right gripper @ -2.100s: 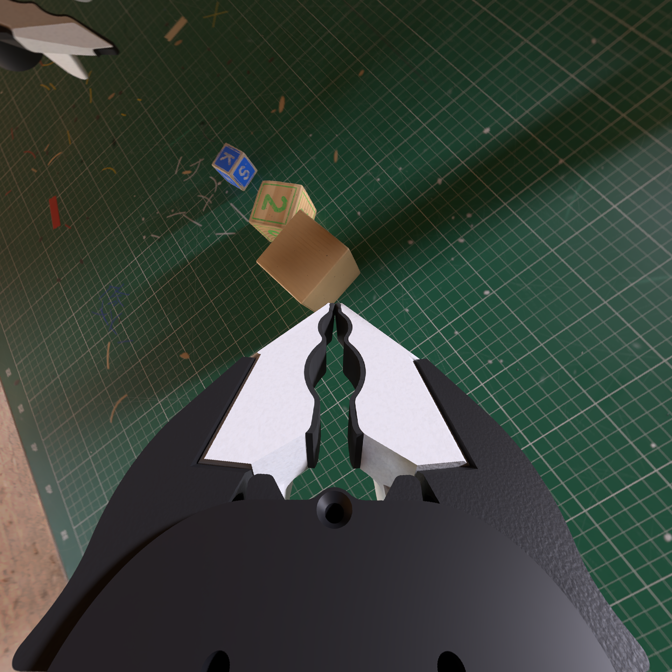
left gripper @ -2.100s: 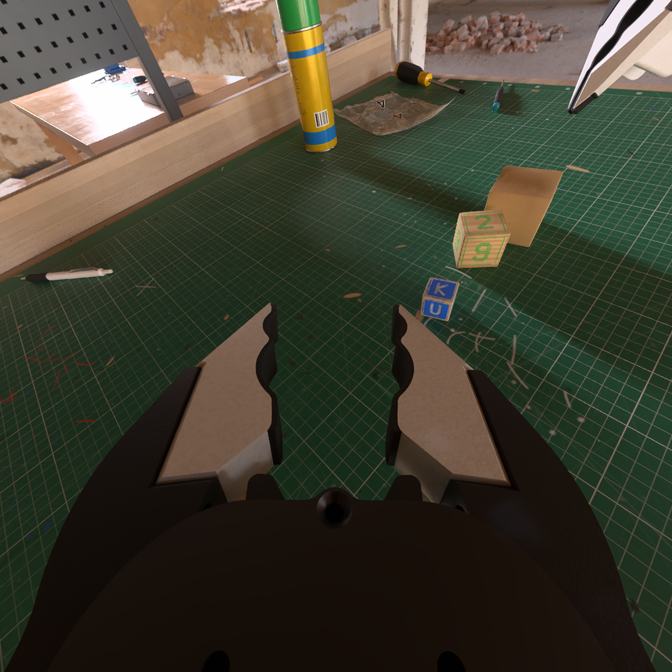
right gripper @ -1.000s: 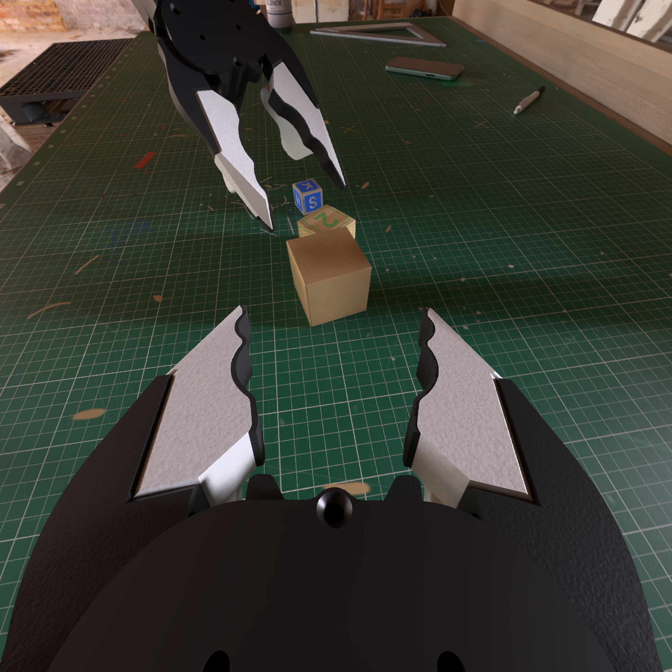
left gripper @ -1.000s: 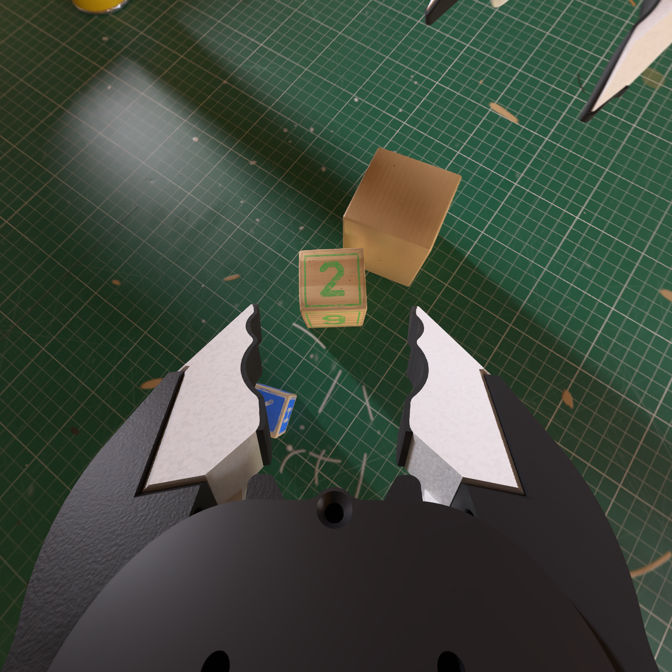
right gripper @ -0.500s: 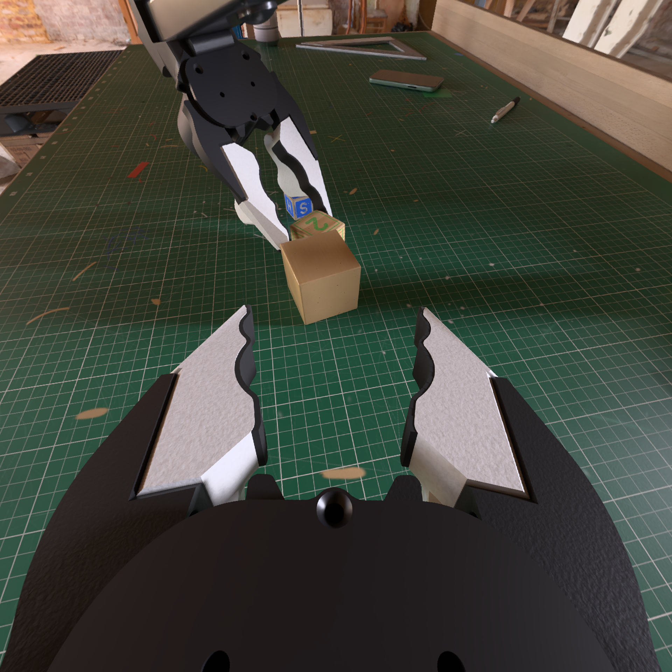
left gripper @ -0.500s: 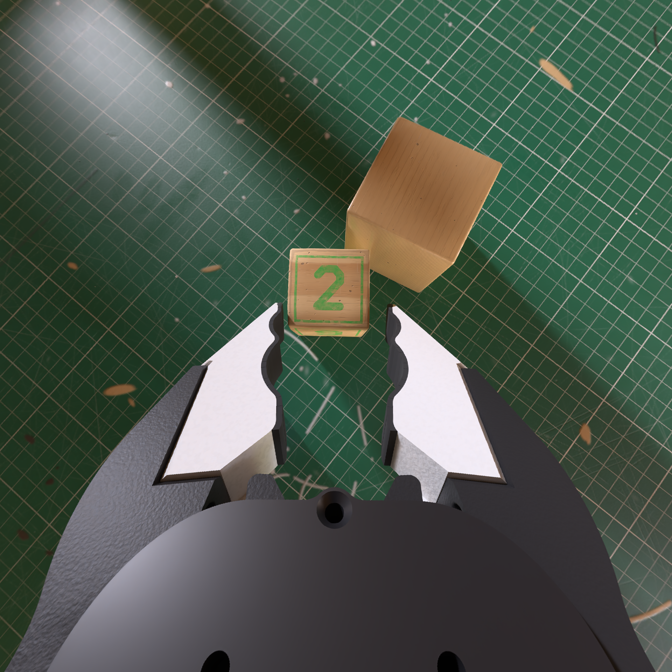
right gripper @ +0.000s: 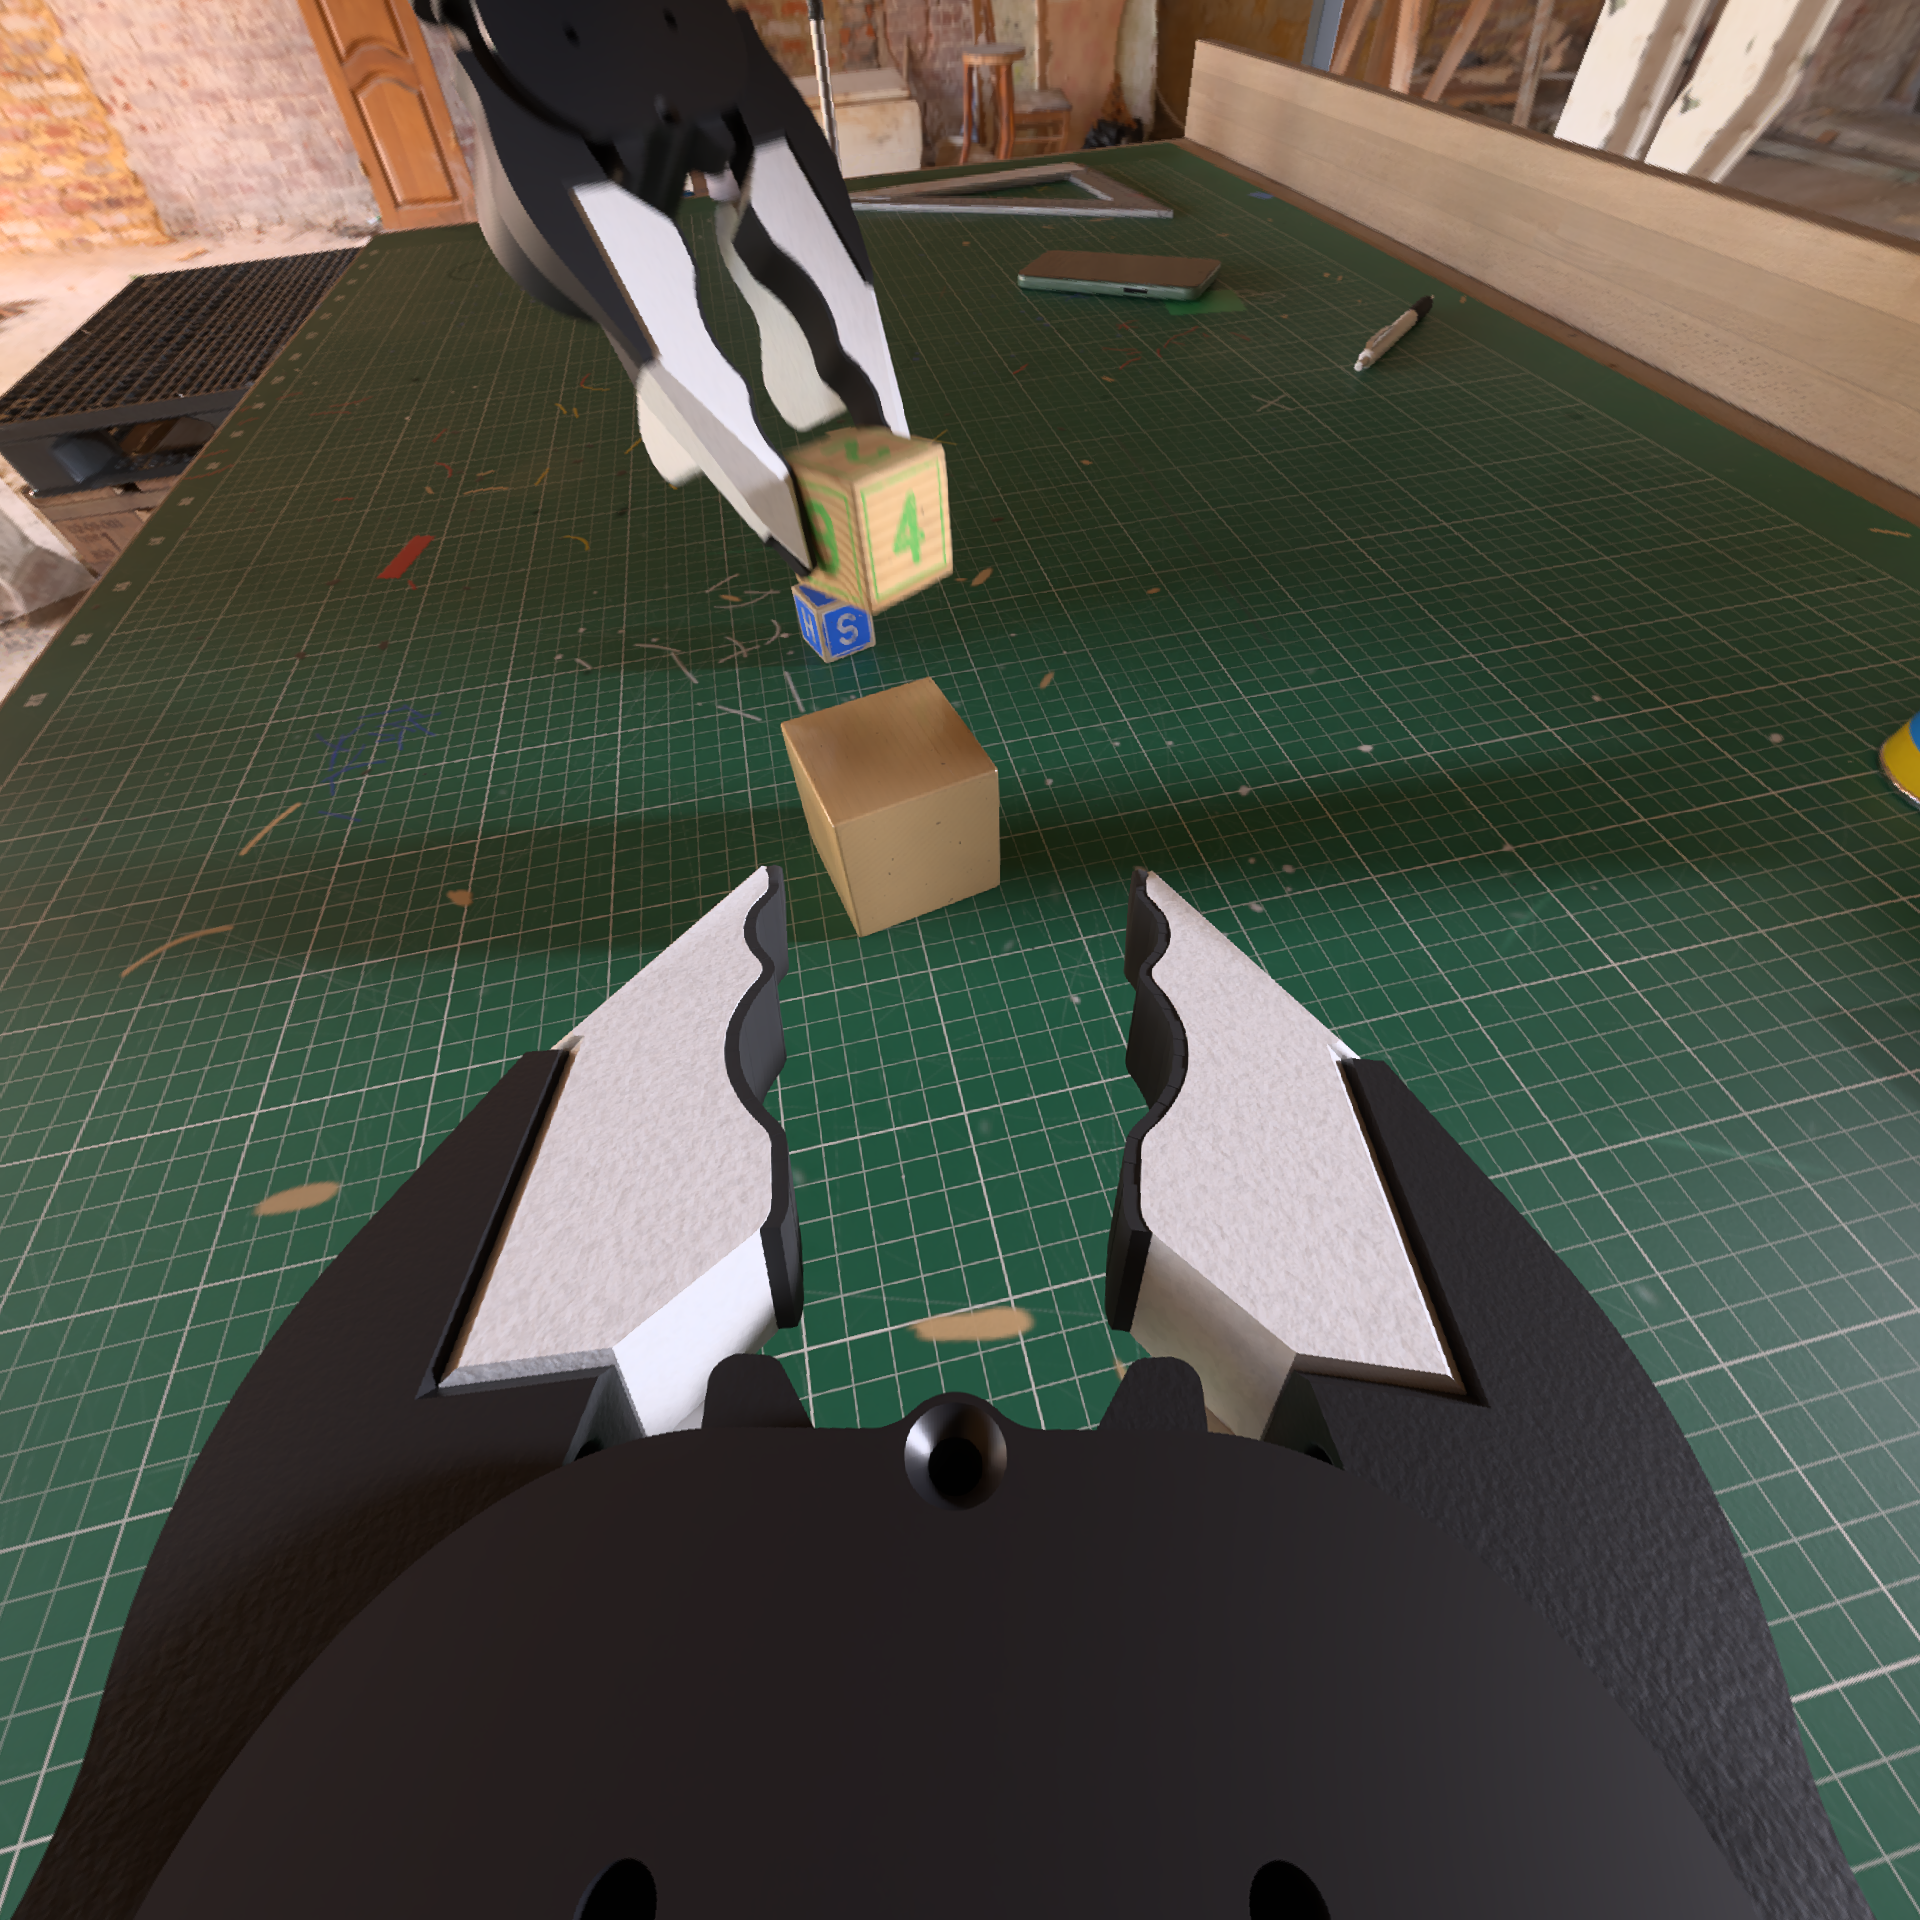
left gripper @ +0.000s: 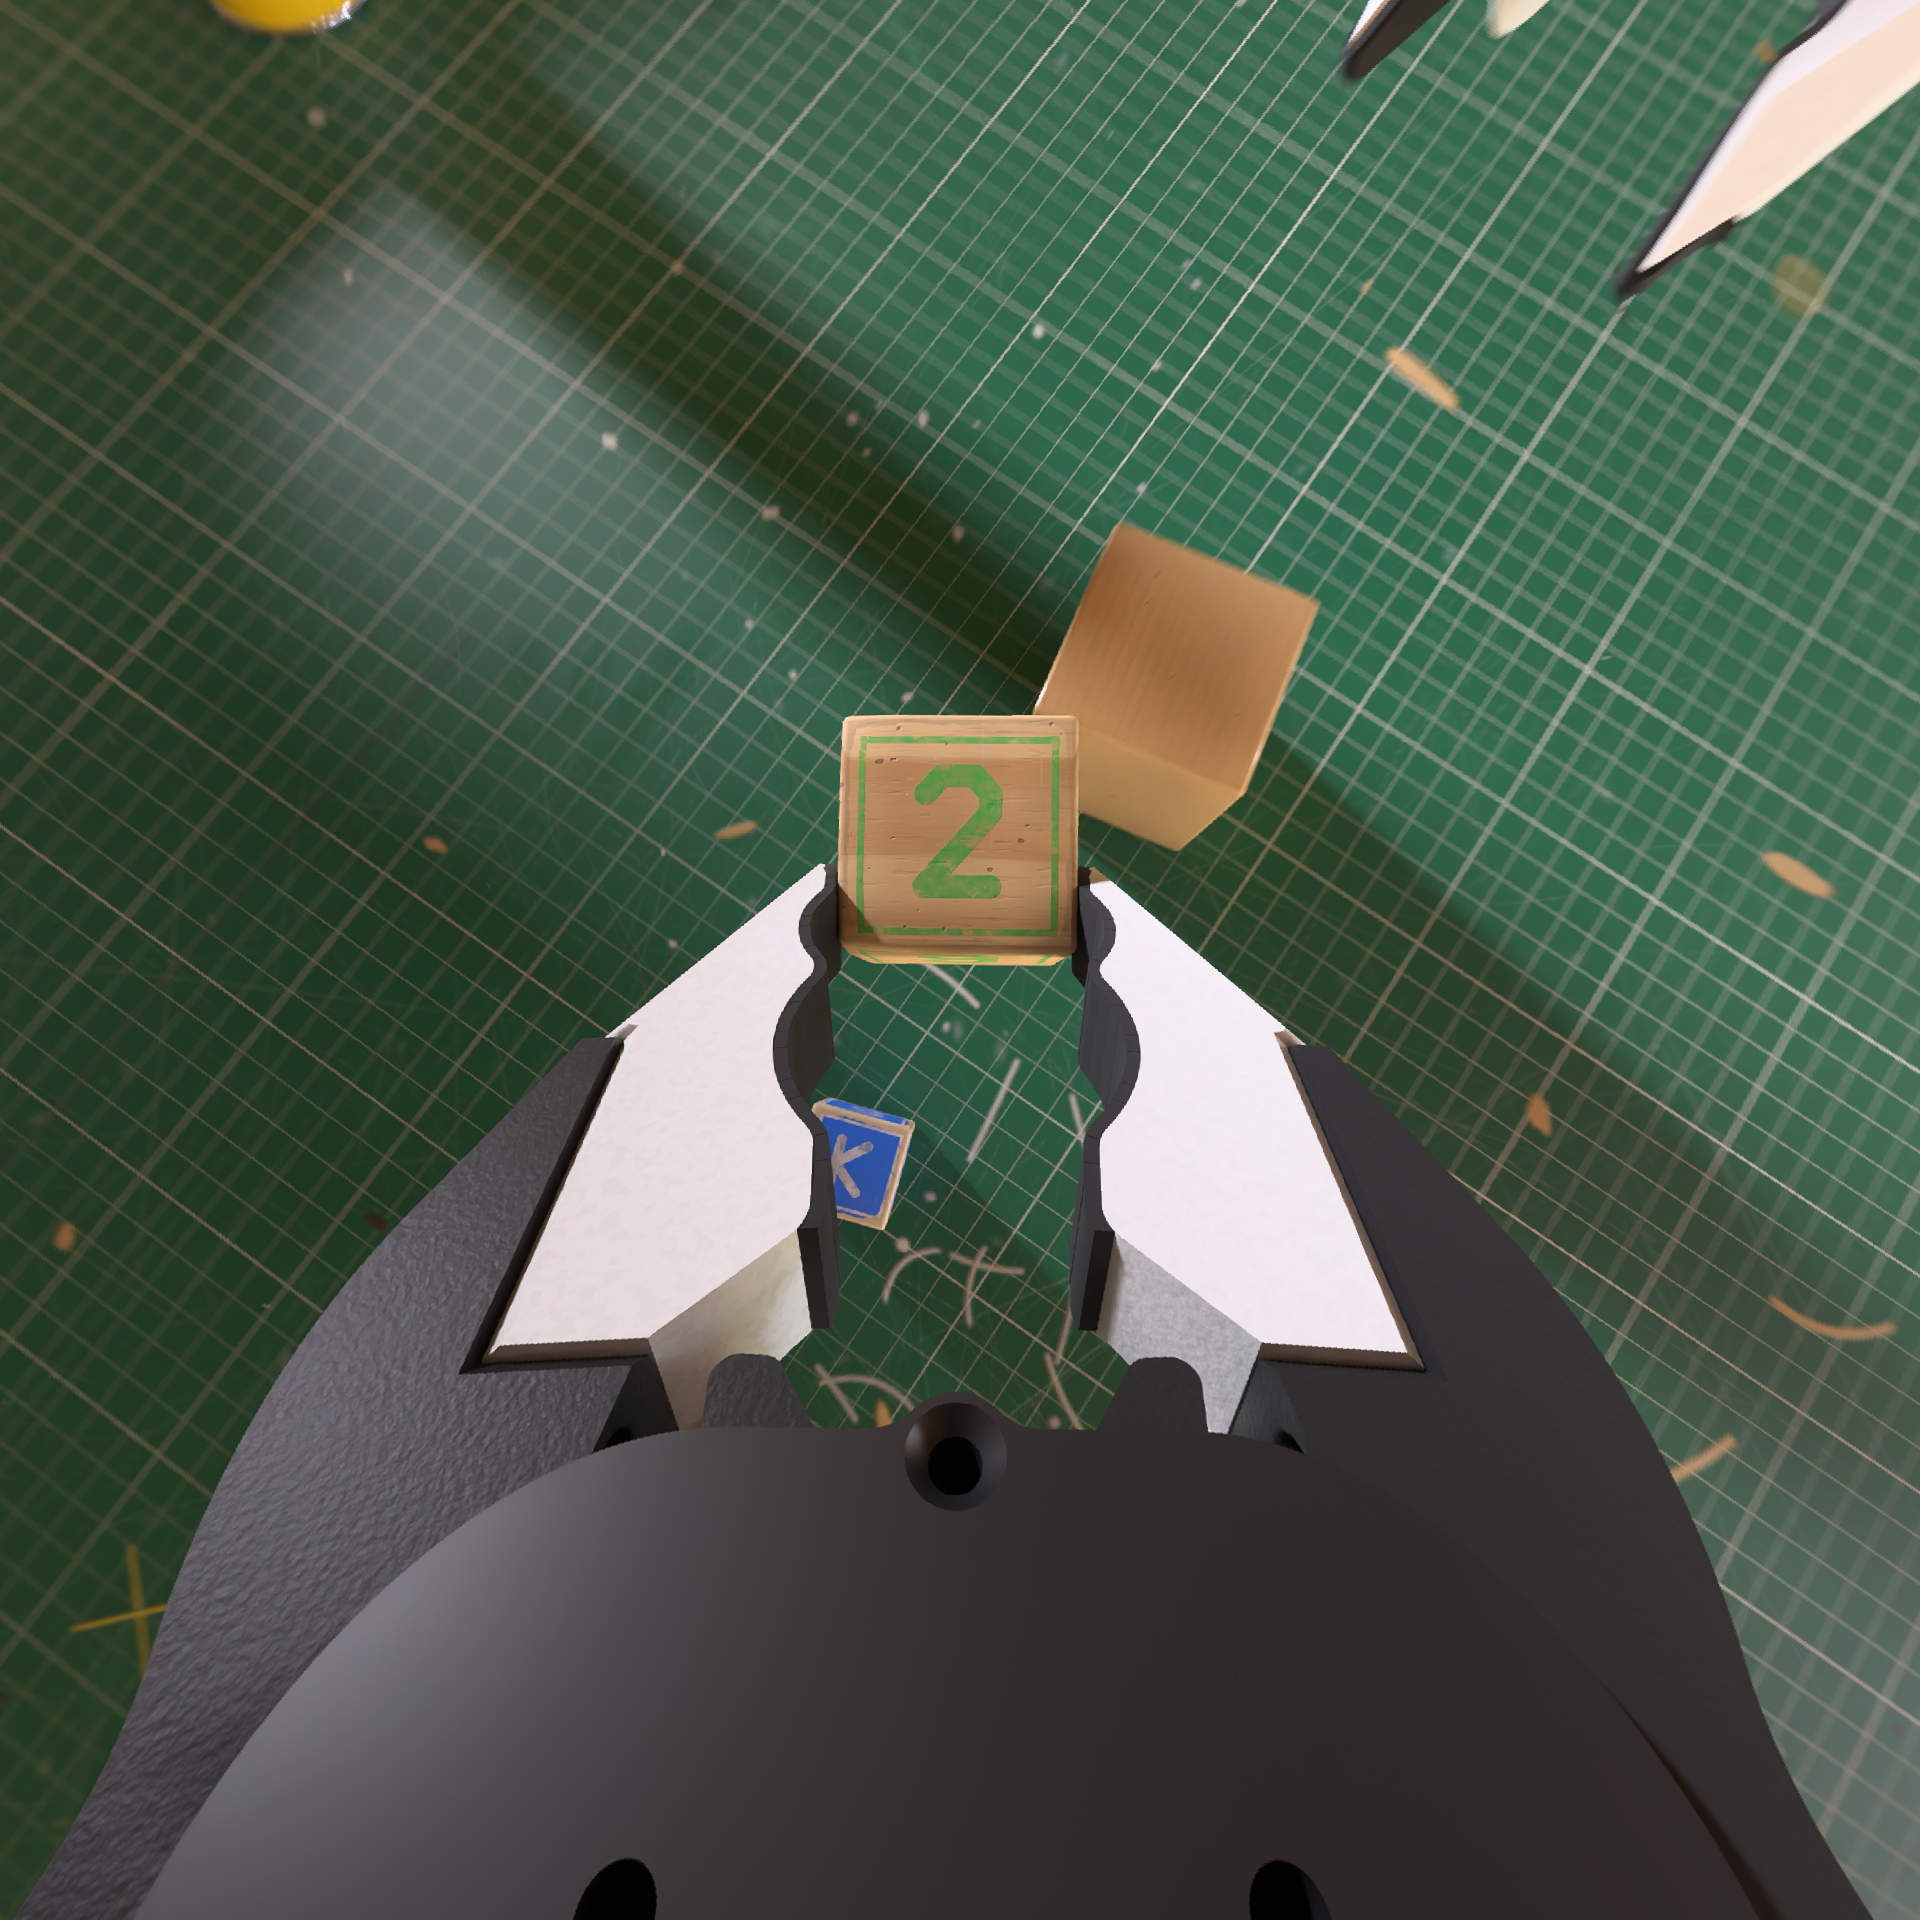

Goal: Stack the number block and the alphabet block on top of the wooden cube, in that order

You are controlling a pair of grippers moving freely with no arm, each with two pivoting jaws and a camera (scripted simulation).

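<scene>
My left gripper (left gripper: 956,894) is shut on the number block (left gripper: 958,836), a pale wooden block with green numerals, and holds it above the green mat; it also shows in the right wrist view (right gripper: 883,520). The plain wooden cube (left gripper: 1174,681) stands on the mat just beyond and right of it, and shows in the right wrist view (right gripper: 899,805). The small blue alphabet block (left gripper: 868,1164) lies on the mat below my left gripper, partly hidden by a finger; it shows in the right wrist view (right gripper: 836,623). My right gripper (right gripper: 956,894) is open and empty, just short of the cube.
A green cutting mat (right gripper: 1455,935) covers the table. A phone (right gripper: 1117,275), a pen (right gripper: 1392,332) and a metal triangle ruler (right gripper: 1018,192) lie at the far end. A wooden rail (right gripper: 1558,229) runs along the right. A yellow can base (left gripper: 281,10) stands far left.
My left gripper closed on the number block and lifted it off the mat. The right gripper has stayed open facing the wooden cube.
</scene>
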